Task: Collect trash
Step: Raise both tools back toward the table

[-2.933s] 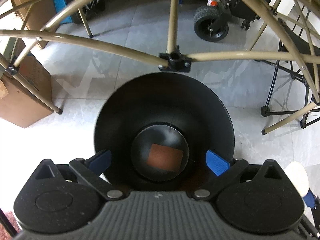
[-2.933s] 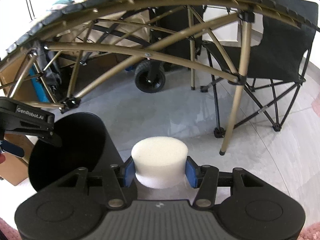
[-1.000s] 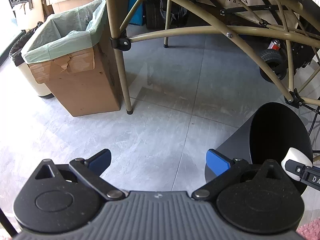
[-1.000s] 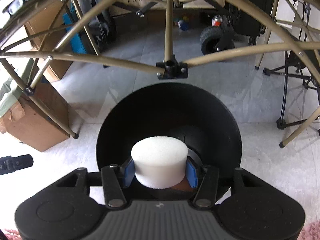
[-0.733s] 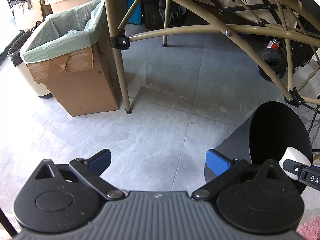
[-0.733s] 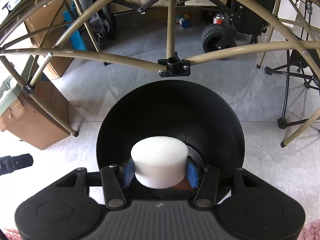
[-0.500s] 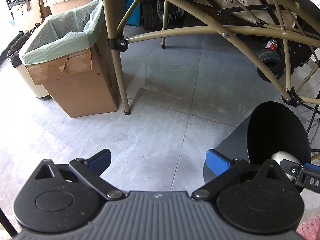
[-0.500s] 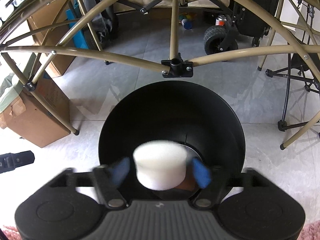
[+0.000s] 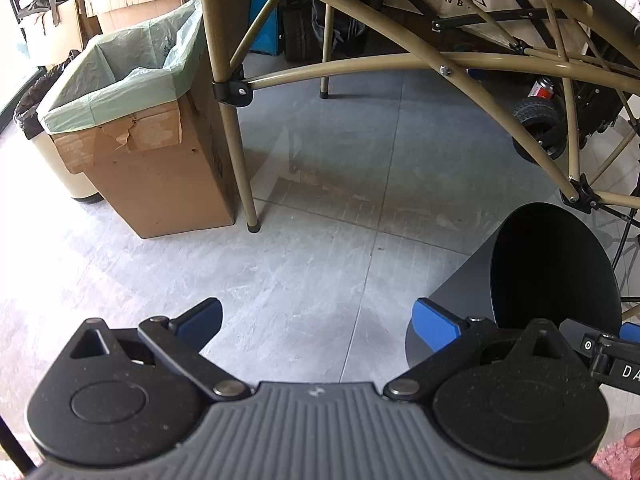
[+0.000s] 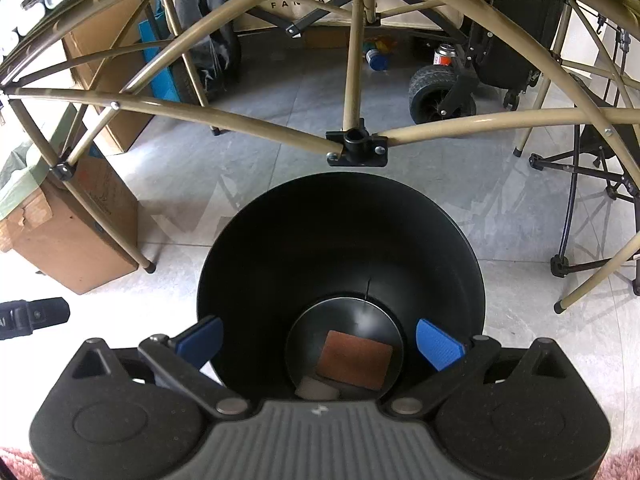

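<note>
While the right claw hangs over the mouth of the black bin, the tan tube frame of a folding worktop crosses just beyond the bin's far rim, its black joint close above the opening. Past the frame stand a black wheel, a small red-and-white can and the legs of a black folding chair. To the left sits a cardboard box lined with a pale green bag, one frame leg planted right beside it, and a small cream bin with a dark liner behind that.

The right claw's jaws have just been opening and now stand spread as wide as they go, with nothing between the blue pads. Down on the bin's floor lies a brown rectangular pad, and the white foam puck rests beside it at the near edge, partly hidden by the claw's body.

The left claw hovers over bare grey floor tiles to the left of the bin, jaws spread wide and empty.
</note>
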Demonstrator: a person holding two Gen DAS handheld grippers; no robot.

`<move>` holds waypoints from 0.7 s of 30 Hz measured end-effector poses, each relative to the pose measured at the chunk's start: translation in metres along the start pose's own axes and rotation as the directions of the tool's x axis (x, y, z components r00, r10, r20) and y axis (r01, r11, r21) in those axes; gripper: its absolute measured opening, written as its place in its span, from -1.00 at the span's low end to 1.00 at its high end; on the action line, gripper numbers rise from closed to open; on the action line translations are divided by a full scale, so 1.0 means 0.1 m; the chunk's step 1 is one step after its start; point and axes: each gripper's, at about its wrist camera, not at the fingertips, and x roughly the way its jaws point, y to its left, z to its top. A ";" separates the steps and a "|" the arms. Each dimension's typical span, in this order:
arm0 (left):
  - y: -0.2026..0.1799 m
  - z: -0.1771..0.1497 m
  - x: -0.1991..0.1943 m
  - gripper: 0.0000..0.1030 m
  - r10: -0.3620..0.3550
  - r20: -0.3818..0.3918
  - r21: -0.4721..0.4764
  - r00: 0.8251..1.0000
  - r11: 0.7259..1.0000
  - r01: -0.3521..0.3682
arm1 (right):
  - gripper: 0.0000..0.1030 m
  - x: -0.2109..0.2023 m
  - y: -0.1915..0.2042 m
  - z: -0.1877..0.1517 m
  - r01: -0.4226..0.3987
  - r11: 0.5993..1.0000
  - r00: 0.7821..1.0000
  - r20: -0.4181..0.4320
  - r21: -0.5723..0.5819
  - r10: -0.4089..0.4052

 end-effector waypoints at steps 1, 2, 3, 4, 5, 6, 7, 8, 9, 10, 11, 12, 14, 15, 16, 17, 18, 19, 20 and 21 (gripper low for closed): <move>0.00 0.00 0.00 1.00 0.000 0.000 0.000 1.000 1.000 0.000 | 1.00 0.00 0.00 0.00 0.000 1.000 1.000 0.002 -0.001 0.000; 0.00 0.00 0.00 1.00 -0.001 0.001 0.001 1.000 1.000 0.001 | 1.00 -0.01 0.00 0.00 0.000 1.000 1.000 0.004 -0.001 0.000; -0.01 0.00 0.00 1.00 -0.001 0.001 0.001 1.000 1.000 0.001 | 1.00 -0.01 -0.01 -0.01 -0.001 1.000 1.000 0.006 0.000 0.001; -0.01 0.00 -0.01 1.00 -0.001 0.002 0.002 1.000 1.000 0.001 | 1.00 -0.02 -0.01 -0.01 -0.002 1.000 1.000 0.009 0.001 0.002; -0.02 0.01 -0.01 1.00 -0.001 0.003 0.003 1.000 1.000 0.001 | 1.00 -0.02 -0.01 -0.01 -0.001 1.000 1.000 0.010 0.002 0.001; -0.03 0.01 -0.02 1.00 -0.001 0.004 0.003 1.000 1.000 0.001 | 1.00 -0.02 -0.02 -0.01 -0.001 1.000 1.000 0.012 0.003 0.001; -0.03 0.01 -0.02 1.00 -0.001 0.005 0.004 1.000 1.000 0.001 | 1.00 -0.03 -0.02 -0.01 -0.001 1.000 1.000 0.013 0.004 0.001; -0.04 0.01 -0.03 1.00 -0.001 0.007 0.003 1.000 1.000 0.001 | 1.00 -0.04 -0.02 -0.01 -0.002 1.000 1.000 0.016 0.005 0.002; -0.04 0.01 -0.04 1.00 -0.002 0.009 0.003 1.000 1.000 0.002 | 1.00 -0.05 -0.03 -0.01 -0.002 1.000 1.000 0.019 0.005 0.002; -0.05 0.01 -0.05 1.00 -0.004 0.012 0.002 1.000 1.000 0.004 | 1.00 -0.06 -0.03 -0.01 -0.003 1.000 1.000 0.024 0.007 0.003; -0.06 0.02 -0.06 1.00 -0.006 0.015 0.003 1.000 1.000 0.006 | 1.00 -0.07 -0.04 -0.01 -0.005 1.000 1.000 0.028 0.008 0.004; -0.07 0.02 -0.08 1.00 -0.009 0.019 0.003 1.000 1.000 0.009 | 1.00 -0.08 -0.04 -0.01 -0.006 1.000 0.999 0.031 0.008 0.006; -0.08 0.02 -0.12 1.00 -0.016 0.029 0.002 0.999 1.000 0.015 | 1.00 -0.11 -0.05 -0.02 -0.011 1.000 0.999 0.040 0.007 0.011; -0.09 0.03 -0.14 1.00 -0.018 0.036 0.000 0.999 1.000 0.018 | 1.00 -0.13 -0.05 -0.02 -0.013 1.000 0.999 0.046 0.006 0.012; -0.10 0.03 -0.16 1.00 -0.020 0.041 -0.003 0.999 1.000 0.021 | 1.00 -0.15 -0.06 -0.02 -0.014 1.000 0.999 0.052 0.006 0.014; -0.11 0.03 -0.18 1.00 -0.023 0.045 -0.006 0.999 1.000 0.024 | 1.00 -0.17 -0.07 -0.02 -0.017 1.000 0.998 0.058 0.008 0.017; -0.12 0.03 -0.20 1.00 -0.028 0.048 -0.008 0.998 1.000 0.028 | 1.00 -0.19 -0.09 -0.02 -0.021 1.000 0.998 0.065 0.011 0.021; -0.14 0.04 -0.22 1.00 -0.032 0.053 -0.009 0.998 0.999 0.033 | 1.00 -0.21 -0.10 -0.03 -0.027 1.000 0.997 0.074 0.013 0.025; -0.15 0.04 -0.24 1.00 -0.034 0.058 -0.008 0.998 0.999 0.035 | 1.00 -0.24 -0.11 -0.03 -0.029 0.999 0.996 0.085 0.015 0.028; -0.17 0.04 -0.26 1.00 -0.036 0.065 -0.007 0.997 0.999 0.036 | 1.00 -0.27 -0.12 -0.03 -0.028 0.999 0.995 0.096 0.017 0.027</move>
